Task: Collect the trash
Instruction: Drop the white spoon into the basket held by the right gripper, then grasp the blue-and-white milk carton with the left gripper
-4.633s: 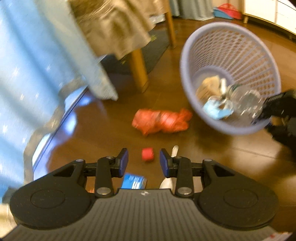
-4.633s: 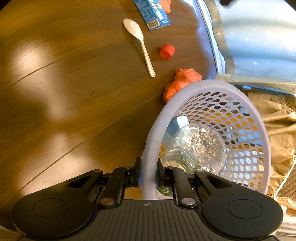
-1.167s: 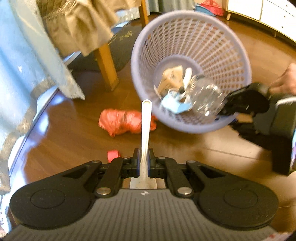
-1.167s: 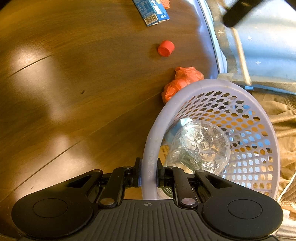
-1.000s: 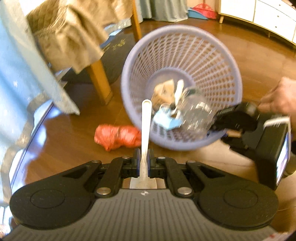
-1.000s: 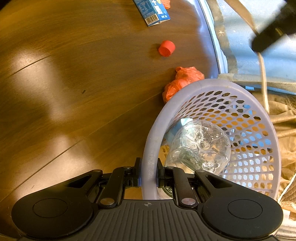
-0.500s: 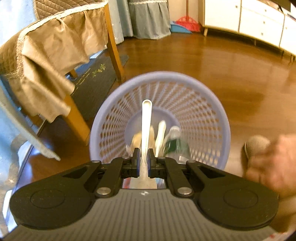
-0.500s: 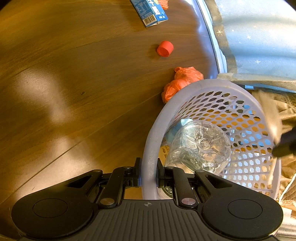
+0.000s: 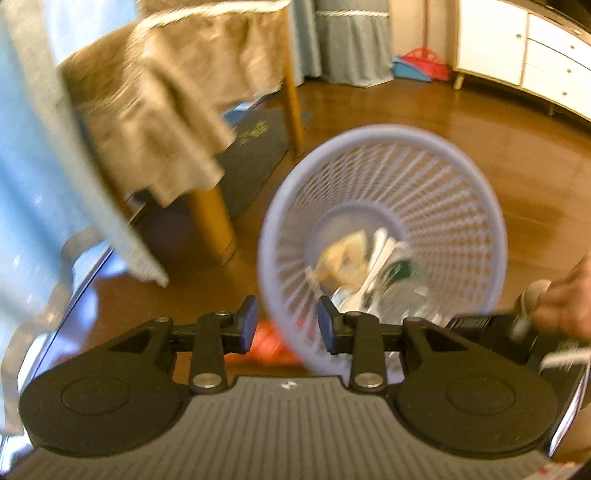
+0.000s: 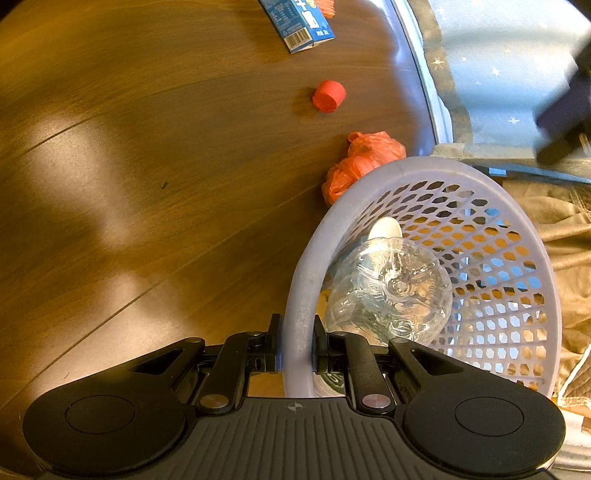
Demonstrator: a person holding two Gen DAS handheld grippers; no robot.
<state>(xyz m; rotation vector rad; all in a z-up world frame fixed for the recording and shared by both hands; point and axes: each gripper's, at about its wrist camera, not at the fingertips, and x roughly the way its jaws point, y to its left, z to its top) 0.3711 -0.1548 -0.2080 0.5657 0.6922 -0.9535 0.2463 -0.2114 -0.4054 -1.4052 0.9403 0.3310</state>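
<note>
A basket (image 10: 424,173) sits tilted on the floor (image 10: 147,184), a bottle (image 10: 391,291) and spoon (image 10: 384,227) inside. A bag (image 10: 362,158) lies against its rim; beyond that are a cap (image 10: 328,96), then a carton (image 10: 299,22). A draped chair (image 9: 177,110) stands behind the basket.

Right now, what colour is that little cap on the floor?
The little cap is red, seen best in the right wrist view, lying on the brown wooden floor.
</note>
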